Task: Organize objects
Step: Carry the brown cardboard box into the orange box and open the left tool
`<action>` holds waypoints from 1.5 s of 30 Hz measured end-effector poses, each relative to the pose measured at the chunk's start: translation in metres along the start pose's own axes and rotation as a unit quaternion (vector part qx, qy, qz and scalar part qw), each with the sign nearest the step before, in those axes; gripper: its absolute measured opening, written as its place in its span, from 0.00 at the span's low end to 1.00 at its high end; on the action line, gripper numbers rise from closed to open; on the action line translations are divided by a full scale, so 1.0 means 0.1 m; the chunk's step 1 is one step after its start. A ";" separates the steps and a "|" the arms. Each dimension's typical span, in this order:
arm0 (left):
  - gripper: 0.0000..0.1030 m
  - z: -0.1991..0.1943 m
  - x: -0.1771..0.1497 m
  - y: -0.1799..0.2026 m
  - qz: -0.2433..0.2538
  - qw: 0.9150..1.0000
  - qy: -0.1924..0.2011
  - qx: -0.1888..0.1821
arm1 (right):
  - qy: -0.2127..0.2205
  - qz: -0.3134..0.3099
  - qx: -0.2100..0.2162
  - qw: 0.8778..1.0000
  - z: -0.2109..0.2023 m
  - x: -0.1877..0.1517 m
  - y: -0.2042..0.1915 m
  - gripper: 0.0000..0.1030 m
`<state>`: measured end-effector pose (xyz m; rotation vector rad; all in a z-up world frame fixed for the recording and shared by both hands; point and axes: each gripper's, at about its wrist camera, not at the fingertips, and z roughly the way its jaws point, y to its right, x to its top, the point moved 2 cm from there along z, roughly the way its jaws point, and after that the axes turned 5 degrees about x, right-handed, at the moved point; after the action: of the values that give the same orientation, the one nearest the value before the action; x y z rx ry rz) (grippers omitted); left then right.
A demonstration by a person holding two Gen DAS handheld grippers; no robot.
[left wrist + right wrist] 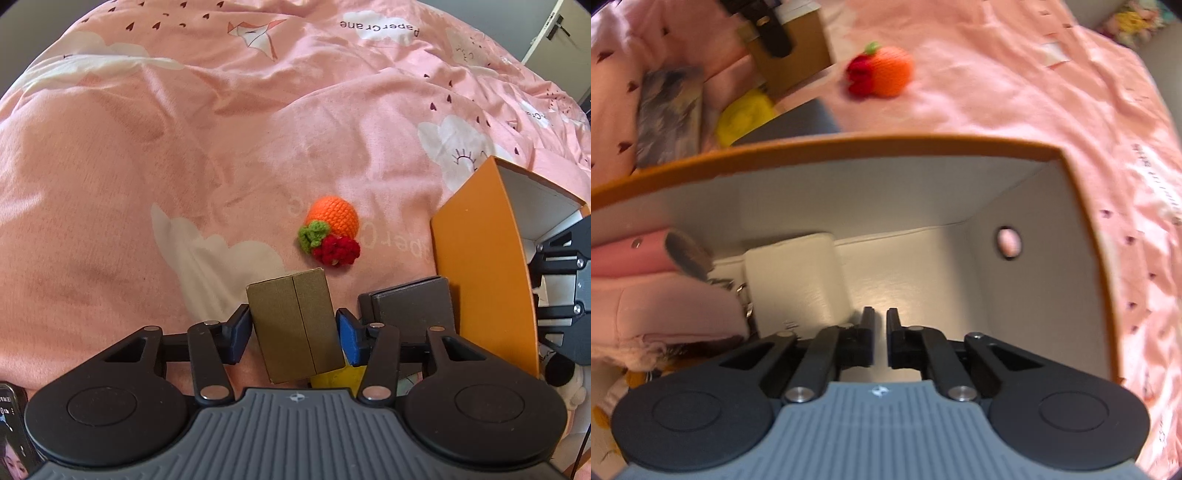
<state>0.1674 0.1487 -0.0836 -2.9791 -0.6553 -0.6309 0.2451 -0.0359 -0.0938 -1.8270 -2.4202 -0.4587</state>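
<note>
Left wrist view: left tongs (293, 334) angled down over a pink bedspread (147, 166), jaws set either side of a small brown cardboard box (295, 325), left blue pad at the box's side, right pad just clear of it, so no firm grip shown. Crocheted orange fruit toy (330, 230) lying on the bedspread just beyond the box; dark flat case (410, 306) to the right, beside an orange storage box (480, 266); something yellow (332, 378) under the brown box. Right wrist view, blurred: right tongs (880, 325) closed and empty, fingers nearly together, reaching down inside the orange storage box (849, 146), above its white floor. Cream-coloured pouch (798, 280) and pink items (665, 306) already inside, to the left
</note>
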 end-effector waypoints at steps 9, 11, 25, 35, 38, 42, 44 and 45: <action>0.54 -0.48 0.06 0.07 -0.017 0.997 0.030 -0.067 | 0.014 0.134 -0.115 0.984 -0.54 -0.27 0.18 0.07; 0.54 -0.65 0.08 0.15 -0.013 0.995 0.044 -0.091 | 0.029 0.173 -0.133 0.975 -0.71 -0.36 0.15 0.10; 0.54 -0.83 0.18 1.61 0.087 0.967 0.030 -0.236 | 0.047 0.399 -0.279 0.872 -1.49 -1.23 0.06 0.39; 0.54 -0.19 0.10 2.41 0.086 0.969 -0.040 -0.228 | 0.031 0.451 -0.279 0.847 -1.23 -1.69 0.15 0.33; 0.54 -0.06 0.11 2.50 0.070 0.971 -0.054 -0.223 | 0.039 0.457 -0.272 0.846 -1.15 -1.75 0.17 0.33; 0.54 0.11 0.10 2.57 0.050 0.972 -0.077 -0.218 | 0.048 0.460 -0.268 0.845 -1.09 -1.82 0.17 0.33; 0.54 0.20 0.09 2.58 0.036 0.970 -0.091 -0.221 | 0.051 0.460 -0.266 0.846 -1.07 -1.84 0.16 0.33; 0.54 0.23 0.08 2.58 0.030 0.969 -0.099 -0.223 | 0.052 0.460 -0.266 0.846 -1.07 -1.85 0.16 0.33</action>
<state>0.2879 -0.0812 -0.0865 -3.5016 -0.4824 -0.5431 0.3008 -0.2332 -0.0328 -2.7573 -1.1164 -1.1116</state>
